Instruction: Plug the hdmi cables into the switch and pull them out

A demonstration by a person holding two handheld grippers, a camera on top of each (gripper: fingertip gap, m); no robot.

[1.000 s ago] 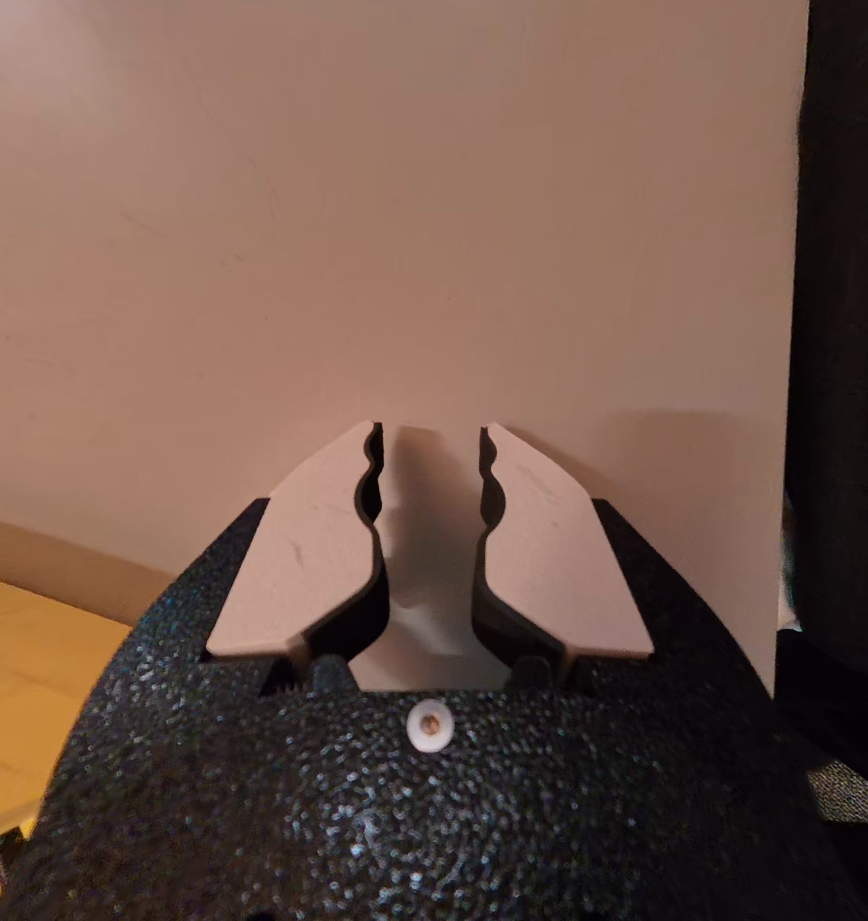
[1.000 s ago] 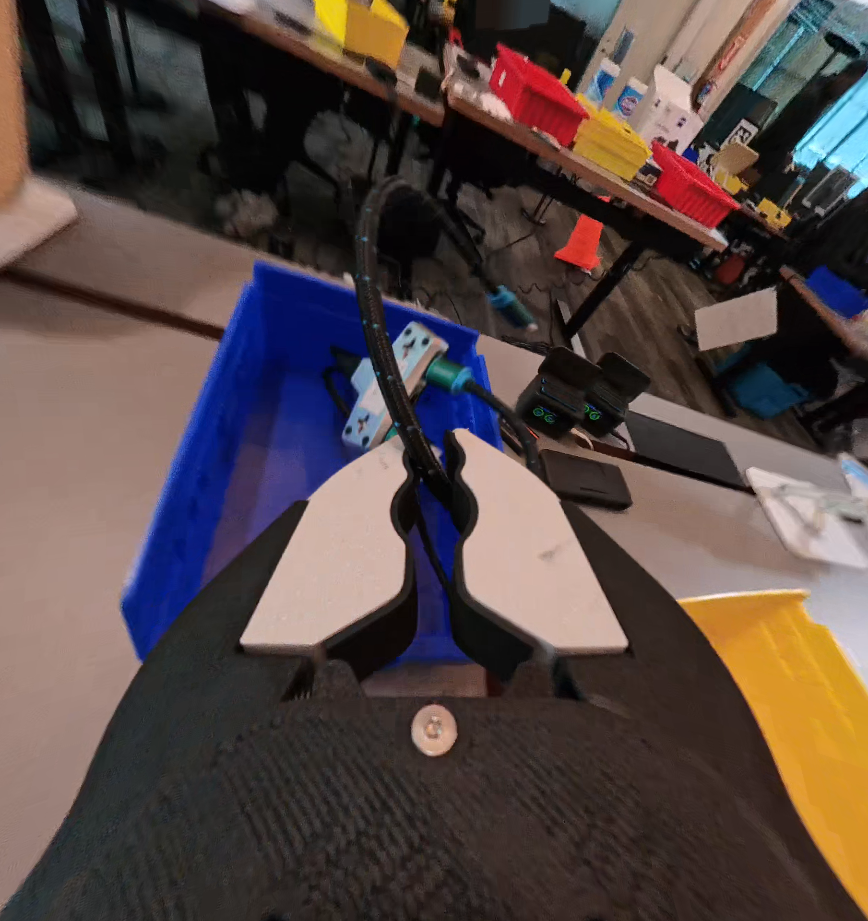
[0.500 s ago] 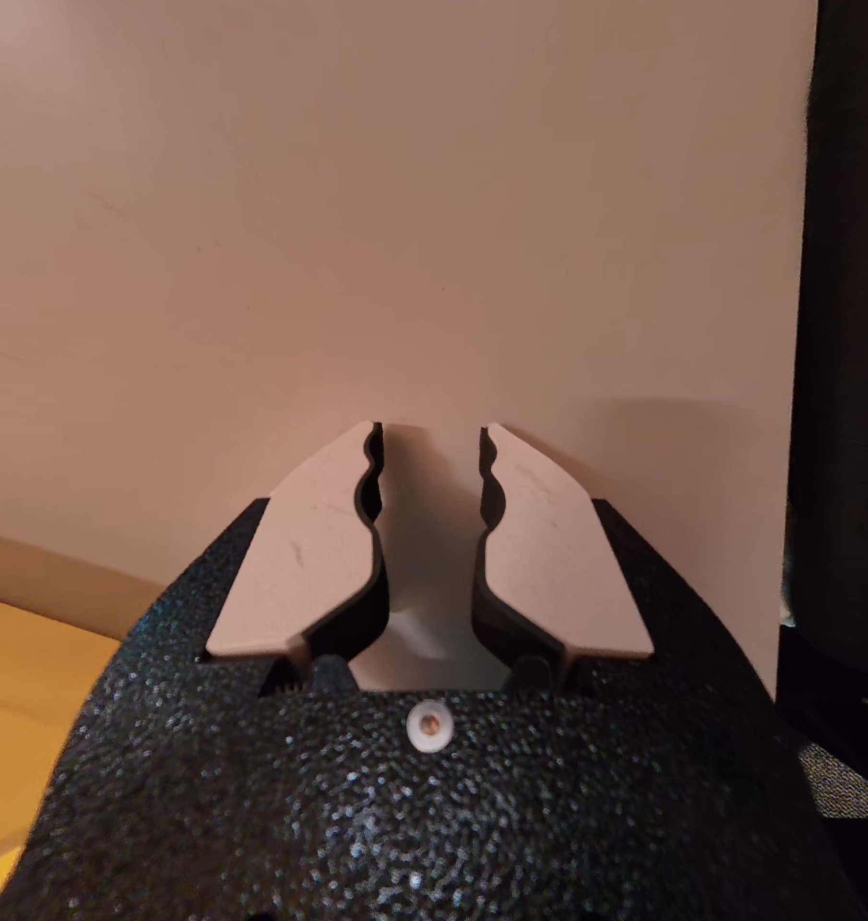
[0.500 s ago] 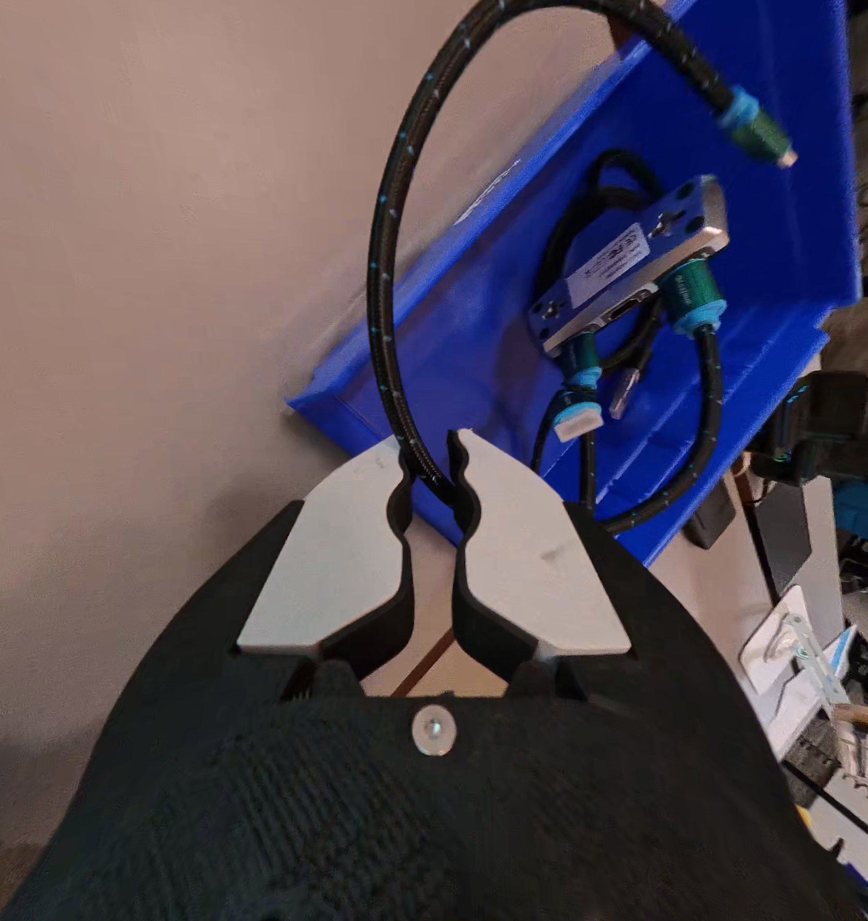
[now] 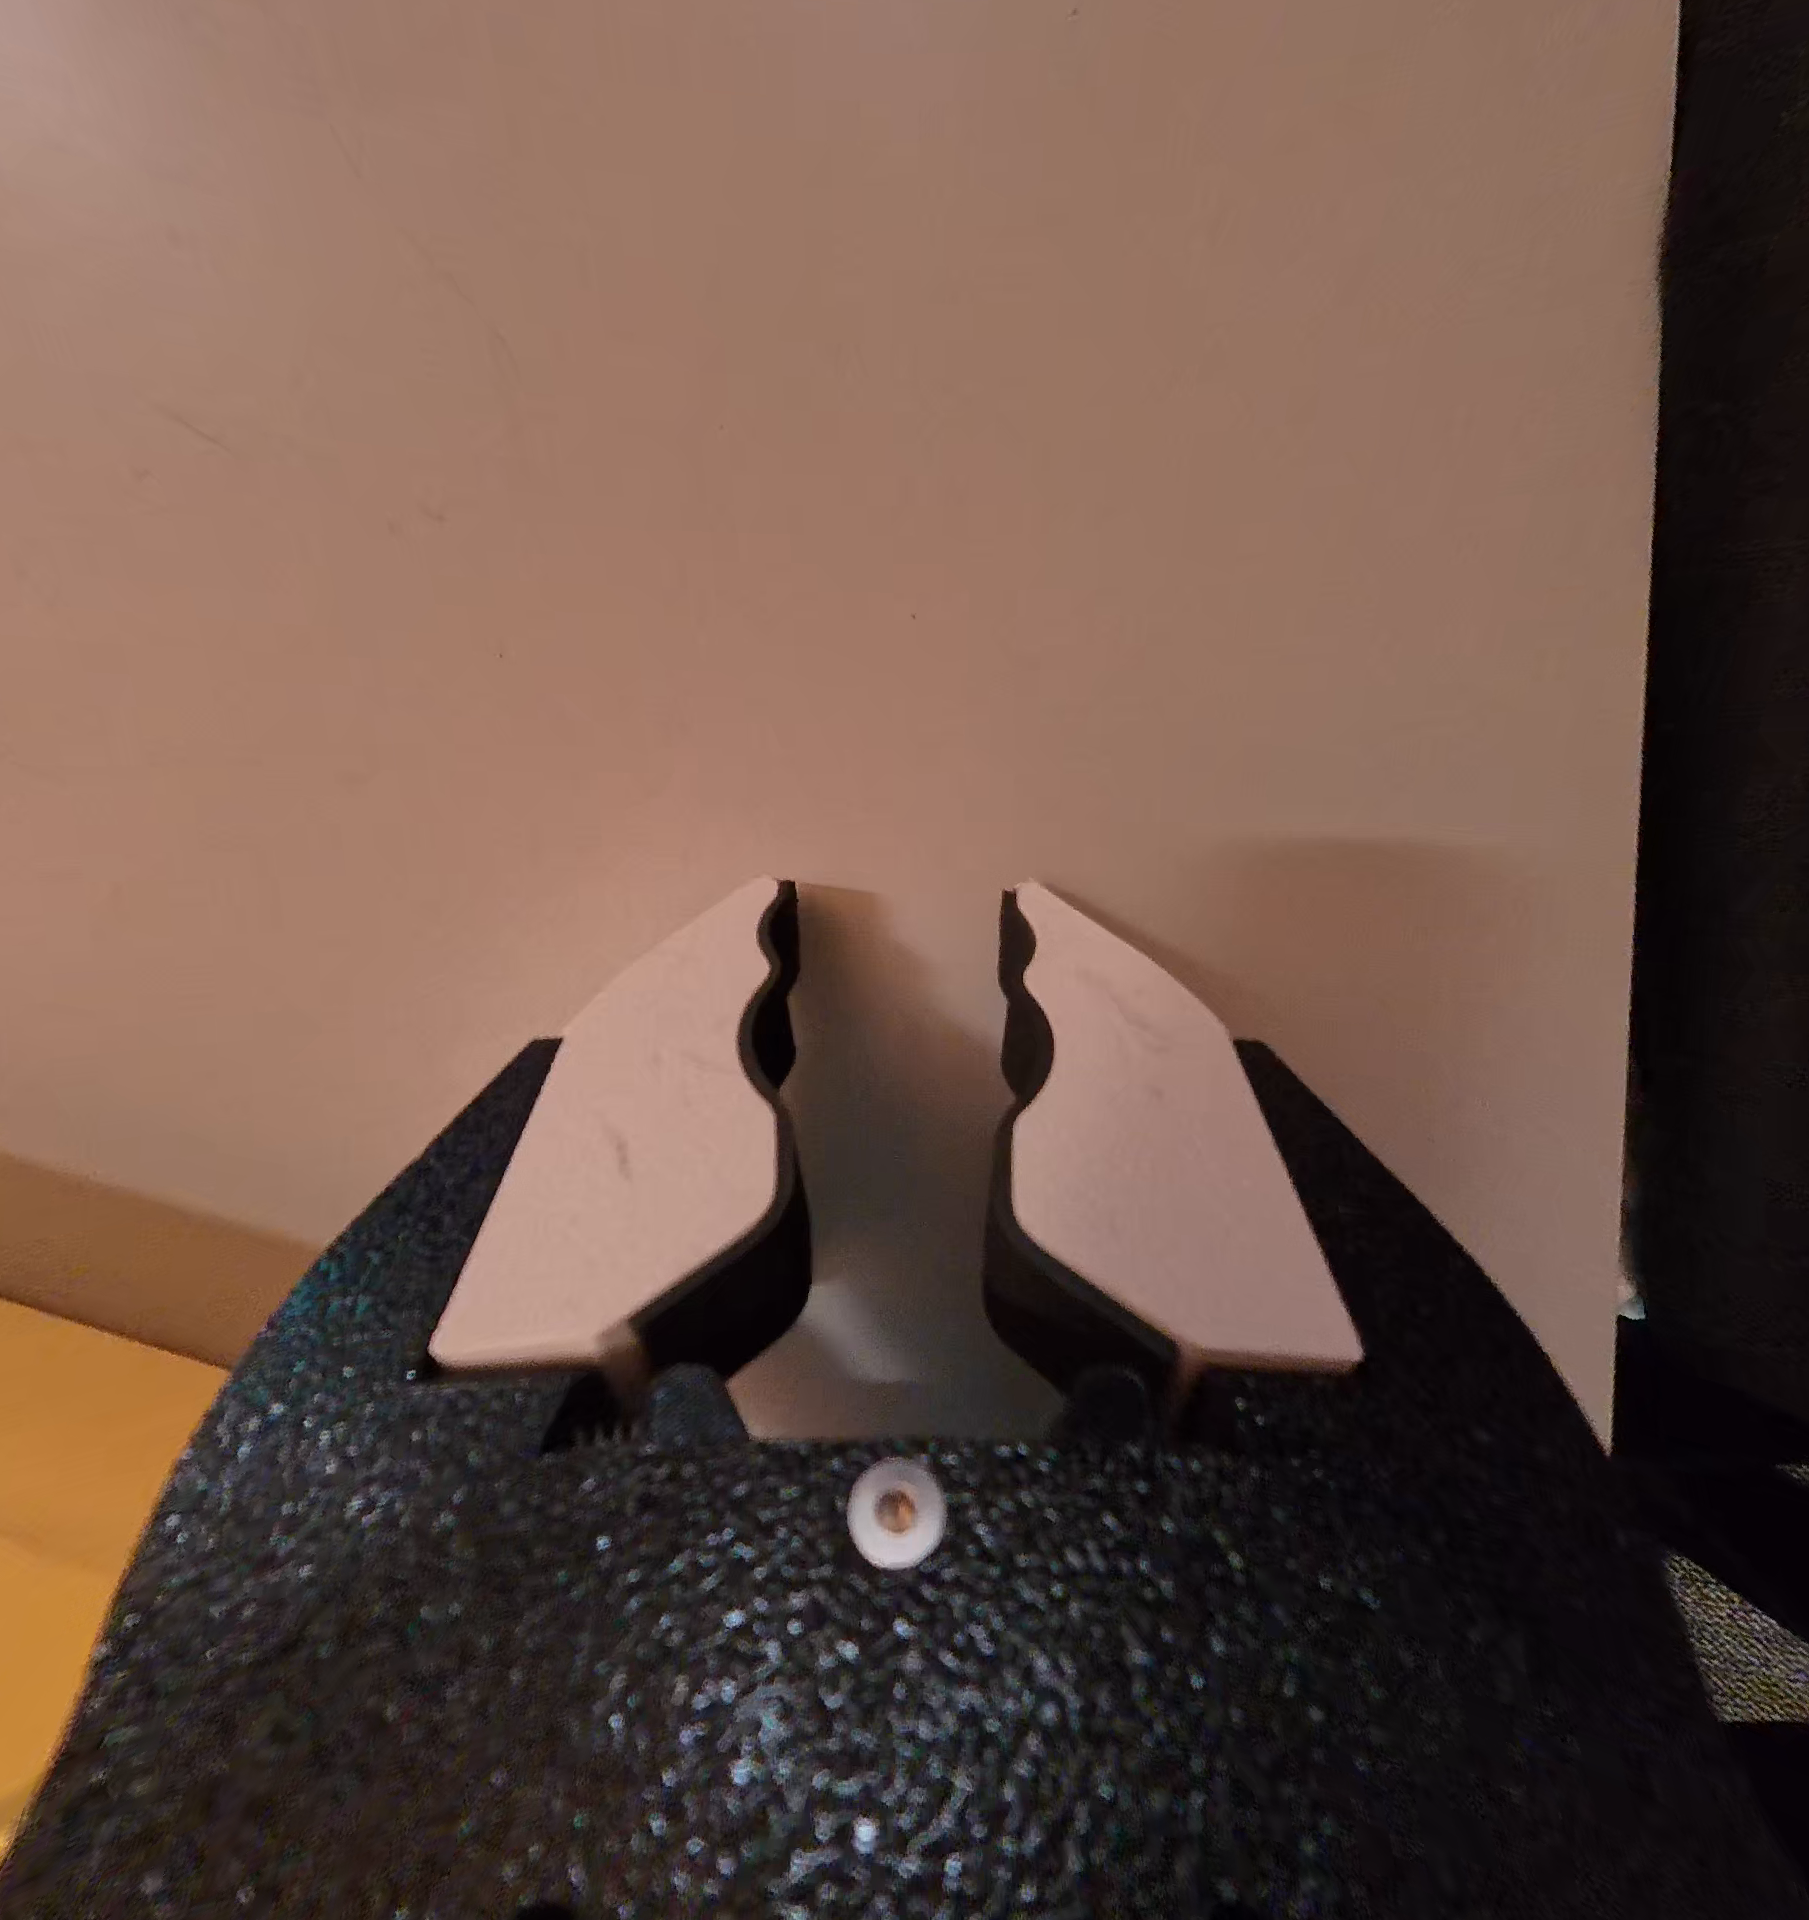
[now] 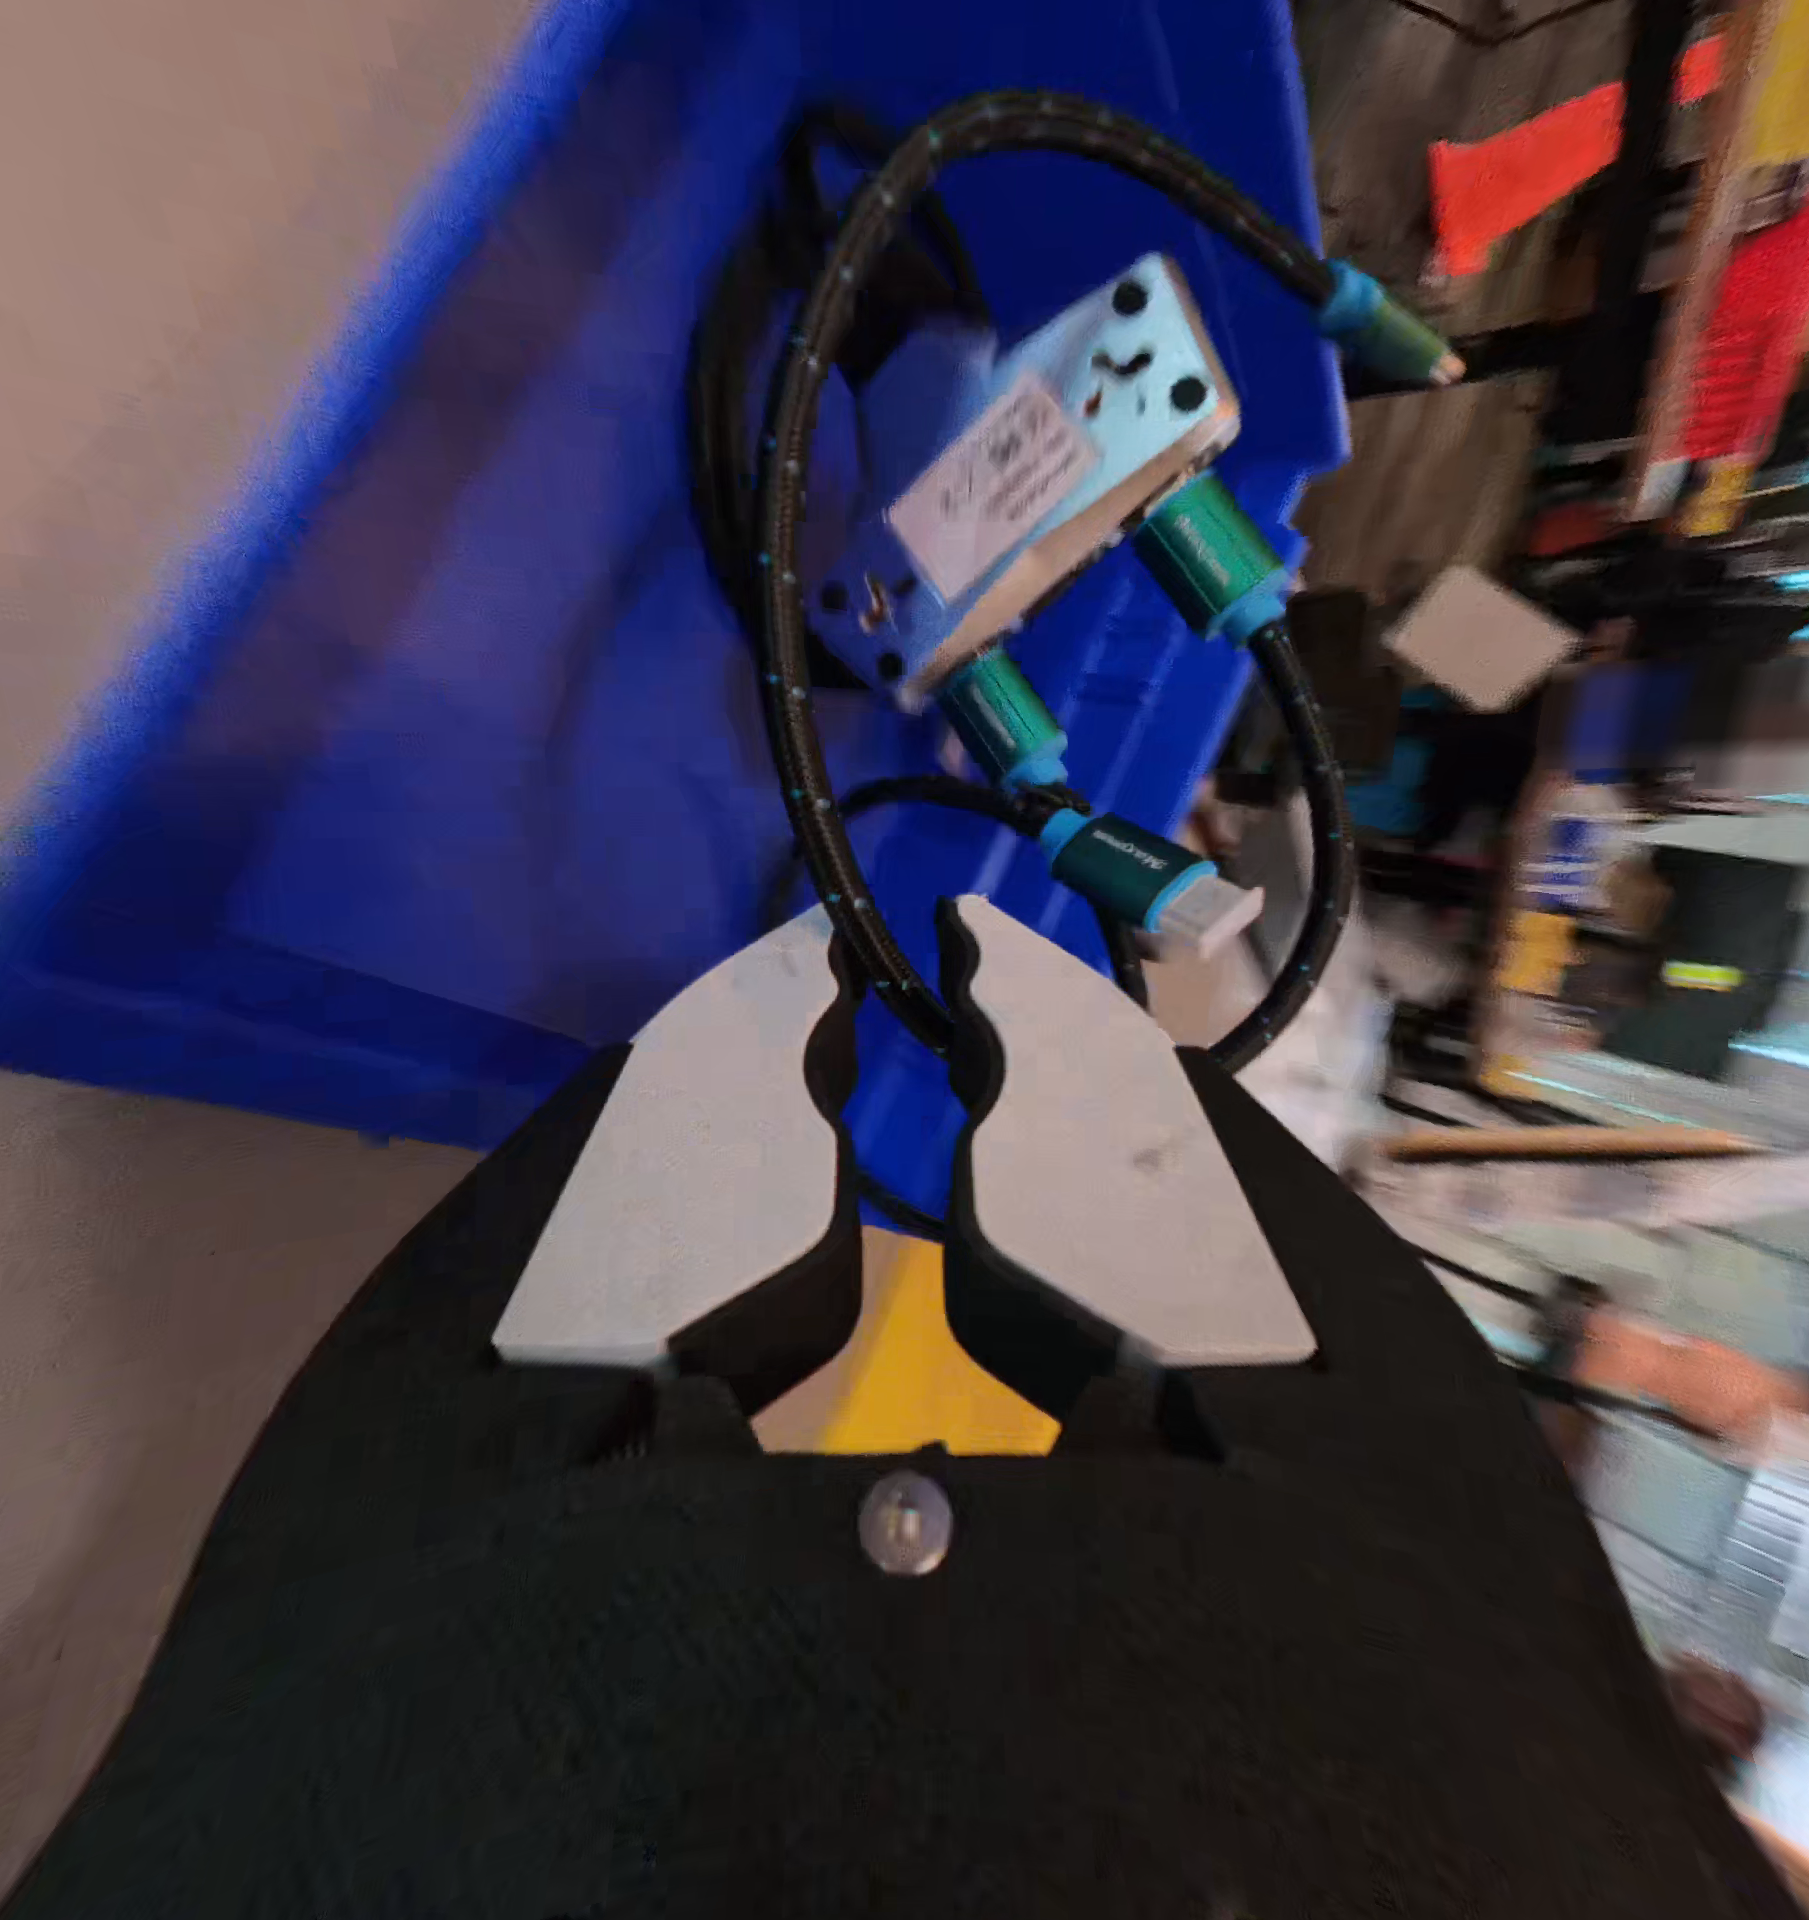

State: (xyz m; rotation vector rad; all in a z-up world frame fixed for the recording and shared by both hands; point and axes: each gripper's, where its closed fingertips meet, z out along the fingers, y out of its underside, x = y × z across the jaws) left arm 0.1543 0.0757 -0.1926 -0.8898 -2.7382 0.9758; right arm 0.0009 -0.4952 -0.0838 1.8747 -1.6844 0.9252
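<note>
In the right wrist view my right gripper point(image 6: 895, 914) is shut on a black braided HDMI cable point(image 6: 791, 582), which loops up and ends in a free green plug point(image 6: 1383, 332). The silver switch point(image 6: 1035, 478) hangs lifted in front of the blue bin point(image 6: 412, 623), label side towards me, with two green plugs point(image 6: 1206, 561) in its lower edge. Another loose plug point(image 6: 1139, 868) dangles below it. The view is blurred. In the left wrist view my left gripper point(image 5: 898, 894) is open and empty over a bare beige surface point(image 5: 775, 416); no cable or switch shows there.
A yellow bin point(image 6: 905, 1340) shows between the right fingers, below them. Cluttered tables with red and yellow items point(image 6: 1710, 260) blur at the right. In the left wrist view a black panel point(image 5: 1762, 623) stands at the right and a yellow surface point(image 5: 48, 1455) at lower left.
The right gripper has swung with the cable; the switch and its plugged cables have risen out of the bin and now hang closer. The left gripper has barely moved.
</note>
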